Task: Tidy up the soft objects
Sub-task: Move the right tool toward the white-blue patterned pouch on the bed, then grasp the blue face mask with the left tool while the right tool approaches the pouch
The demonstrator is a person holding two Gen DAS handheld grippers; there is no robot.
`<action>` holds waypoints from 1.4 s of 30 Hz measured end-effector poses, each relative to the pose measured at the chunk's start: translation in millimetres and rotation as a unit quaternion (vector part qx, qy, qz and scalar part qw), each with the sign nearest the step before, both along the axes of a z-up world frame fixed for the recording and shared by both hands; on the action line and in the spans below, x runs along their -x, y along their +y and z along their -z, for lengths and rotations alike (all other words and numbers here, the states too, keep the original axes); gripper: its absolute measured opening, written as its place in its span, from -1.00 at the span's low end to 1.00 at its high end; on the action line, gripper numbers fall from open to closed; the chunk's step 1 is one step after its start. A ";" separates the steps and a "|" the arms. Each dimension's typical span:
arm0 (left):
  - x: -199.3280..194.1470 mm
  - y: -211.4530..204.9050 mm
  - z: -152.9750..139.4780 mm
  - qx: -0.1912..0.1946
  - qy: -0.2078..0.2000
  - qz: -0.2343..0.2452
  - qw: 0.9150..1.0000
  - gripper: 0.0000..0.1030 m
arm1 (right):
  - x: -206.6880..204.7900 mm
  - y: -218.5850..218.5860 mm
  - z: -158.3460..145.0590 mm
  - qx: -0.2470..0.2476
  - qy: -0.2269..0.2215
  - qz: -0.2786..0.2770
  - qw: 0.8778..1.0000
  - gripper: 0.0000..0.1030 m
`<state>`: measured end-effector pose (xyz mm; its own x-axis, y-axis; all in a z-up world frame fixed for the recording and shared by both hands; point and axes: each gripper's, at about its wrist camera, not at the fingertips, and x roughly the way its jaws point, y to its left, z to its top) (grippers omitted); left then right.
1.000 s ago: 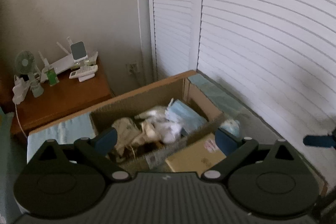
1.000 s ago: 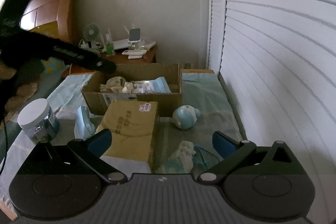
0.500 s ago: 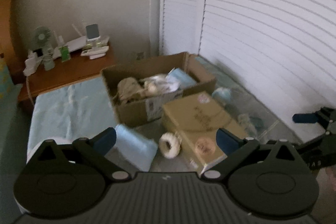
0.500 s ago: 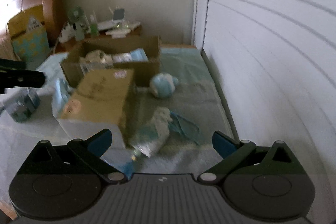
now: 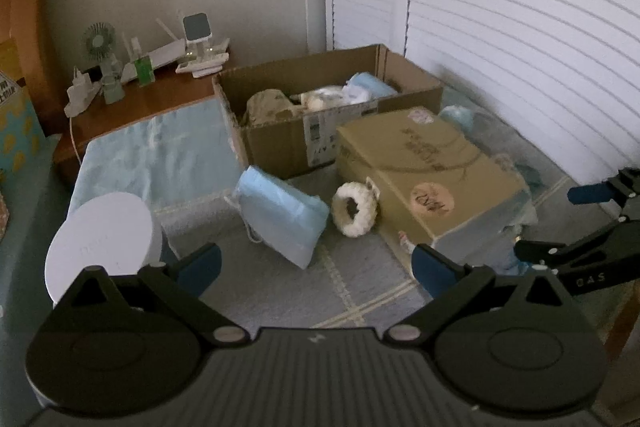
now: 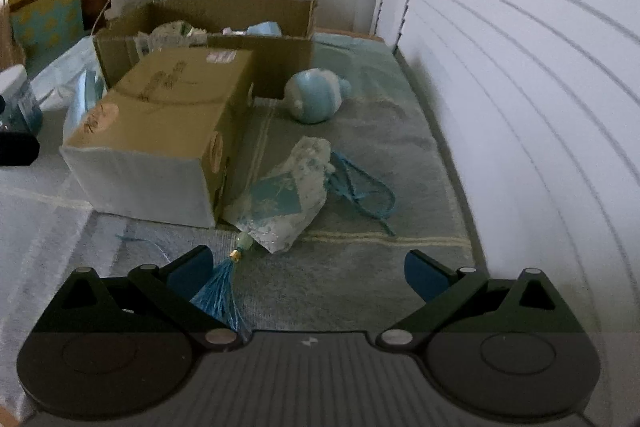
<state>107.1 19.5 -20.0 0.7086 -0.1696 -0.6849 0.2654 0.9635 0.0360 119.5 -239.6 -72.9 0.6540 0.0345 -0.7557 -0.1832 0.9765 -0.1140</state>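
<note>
Both wrist views look down across the closed carton [image 5: 428,163], left and right.

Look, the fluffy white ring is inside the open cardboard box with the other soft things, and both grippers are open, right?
Not quite. The fluffy white ring is not in the open cardboard box; it lies outside on the mat, against the closed box, as the left wrist view shows. The left gripper and right gripper are indeed open.

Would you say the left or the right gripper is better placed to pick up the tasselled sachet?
Right gripper: open, with the sachet lying directly ahead, beside the closed box.
</note>
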 end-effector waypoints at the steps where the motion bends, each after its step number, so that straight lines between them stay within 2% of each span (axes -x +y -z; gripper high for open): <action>1: -1.5 0.7 2.1 -0.002 0.002 0.000 1.000 0.96 | -2.3 1.0 3.1 0.001 0.001 -0.001 1.000 1.00; 9: -14.2 -3.5 21.3 -0.029 0.025 0.022 0.999 0.96 | -12.7 -12.7 7.5 -0.037 0.002 0.013 0.999 1.00; 16: -23.0 -2.2 44.9 -0.036 0.066 0.034 0.997 0.98 | -12.2 -13.1 8.7 -0.038 -0.003 0.011 0.999 1.00; 19: -24.6 1.0 45.8 -0.024 0.071 0.035 0.997 0.99 | -11.7 -13.3 9.3 -0.038 -0.005 0.011 0.999 1.00; 22: -30.8 7.4 47.9 0.004 0.094 0.022 0.995 0.99 | -10.2 -13.2 9.6 -0.039 -0.008 0.011 0.999 1.00; 24: -30.6 7.5 47.8 0.001 0.093 0.028 0.995 0.99 | -9.9 -13.1 9.4 -0.039 -0.008 0.012 0.999 1.00; 28: -32.6 6.4 45.8 -0.004 0.105 0.025 0.994 0.99 | -9.7 -12.3 8.9 -0.038 -0.008 0.015 0.999 1.00; 30: -30.8 3.1 42.2 -0.019 0.099 0.027 0.995 0.98 | -9.4 -12.3 8.9 -0.038 -0.008 0.015 0.999 1.00; 36: -32.5 -6.1 11.0 -0.059 0.067 0.082 0.993 0.98 | -9.2 -12.6 9.4 -0.038 -0.010 0.016 0.999 1.00; 42: -60.6 -4.1 -2.0 -0.095 0.066 0.114 0.987 0.98 | -8.1 -12.8 10.1 -0.039 -0.013 0.016 0.999 1.00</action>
